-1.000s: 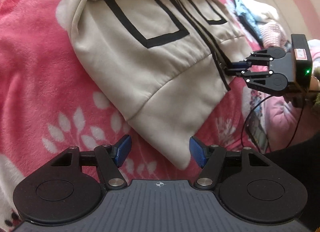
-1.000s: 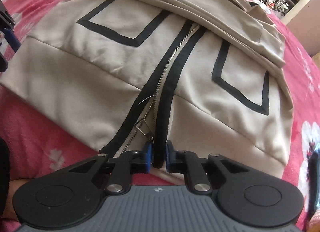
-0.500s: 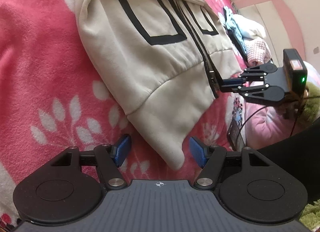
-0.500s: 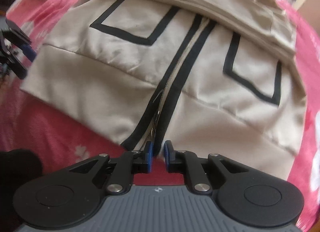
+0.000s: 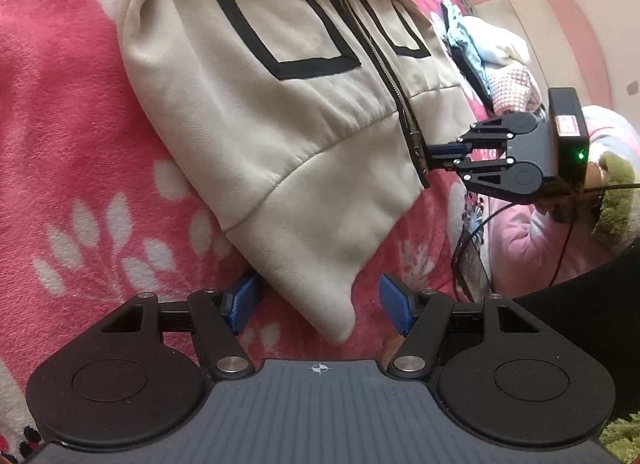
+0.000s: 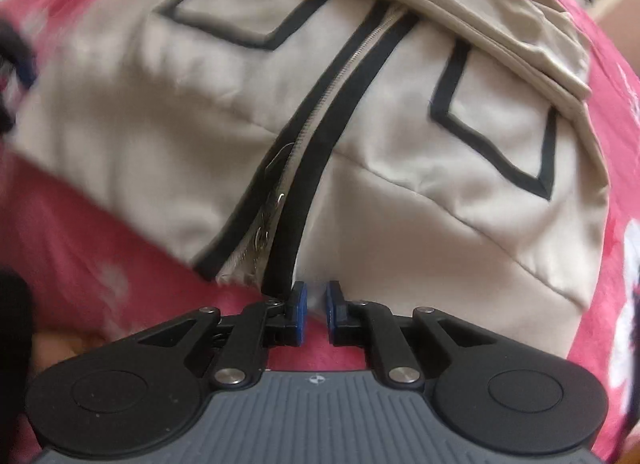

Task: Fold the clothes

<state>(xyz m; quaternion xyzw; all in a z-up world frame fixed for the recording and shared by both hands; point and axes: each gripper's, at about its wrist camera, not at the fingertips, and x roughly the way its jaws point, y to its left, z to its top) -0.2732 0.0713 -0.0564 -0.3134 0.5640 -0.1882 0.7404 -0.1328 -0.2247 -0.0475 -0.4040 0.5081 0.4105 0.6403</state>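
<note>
Pink floral fleece blanket under beige zip-up hoodie with black trim, long axis upper centre to lower centre. Left gripper spread, straddling hem corner, nearer. Right gripper closing at zipper-end hem; pinch unclear.

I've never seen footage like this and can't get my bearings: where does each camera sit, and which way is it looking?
Left wrist view: sits on the left hand-held gripper, looking down along its open fingers at a corner of the beige jacket on the pink blanket; the right hand-held gripper shows at the hem by the zipper.
Right wrist view: sits on the right hand-held gripper, looking steeply down at the jacket's hem beside the zipper; its near-shut fingers pinch the hem.
Shared: jacket, zipper, blanket.
</note>
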